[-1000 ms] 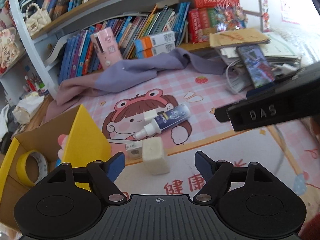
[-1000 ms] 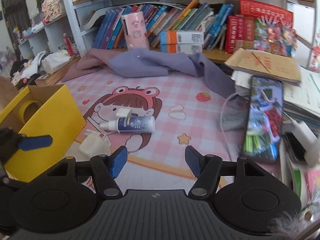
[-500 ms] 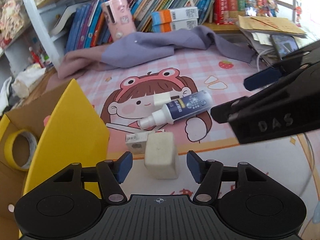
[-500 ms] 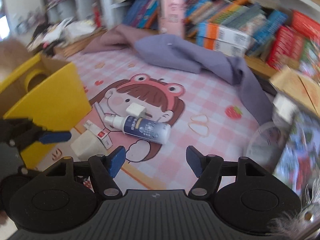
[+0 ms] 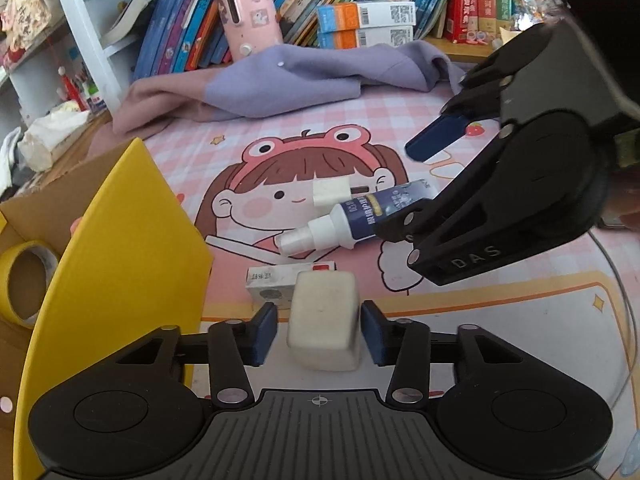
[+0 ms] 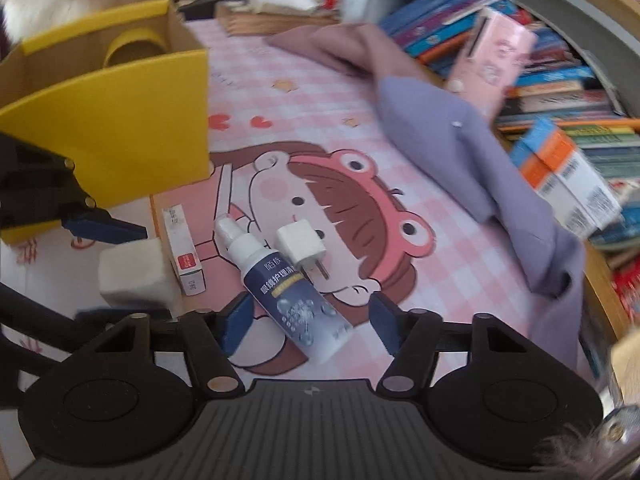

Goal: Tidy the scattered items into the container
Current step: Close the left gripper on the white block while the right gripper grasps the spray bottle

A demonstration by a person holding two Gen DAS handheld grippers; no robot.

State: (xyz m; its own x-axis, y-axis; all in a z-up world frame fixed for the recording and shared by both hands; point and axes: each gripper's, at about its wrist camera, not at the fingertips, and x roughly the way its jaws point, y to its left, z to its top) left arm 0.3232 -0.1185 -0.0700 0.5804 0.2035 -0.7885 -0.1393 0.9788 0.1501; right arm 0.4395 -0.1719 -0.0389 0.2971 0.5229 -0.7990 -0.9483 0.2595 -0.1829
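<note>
Cluttered desk, pink cartoon mat (image 5: 500, 312); left gripper (image 5: 318, 330) jaws closing around white sponge block (image 5: 322, 322), small gaps remain; right gripper (image 6: 308, 322) closing astride spray bottle (image 6: 288, 292), not touching; yellow box (image 5: 120, 240) beside, likely destination

White block (image 5: 323, 320) upright between closing left gripper (image 5: 318, 334) pads; spray bottle (image 6: 288, 296) flat between closing right gripper (image 6: 308, 322) pads.
</note>
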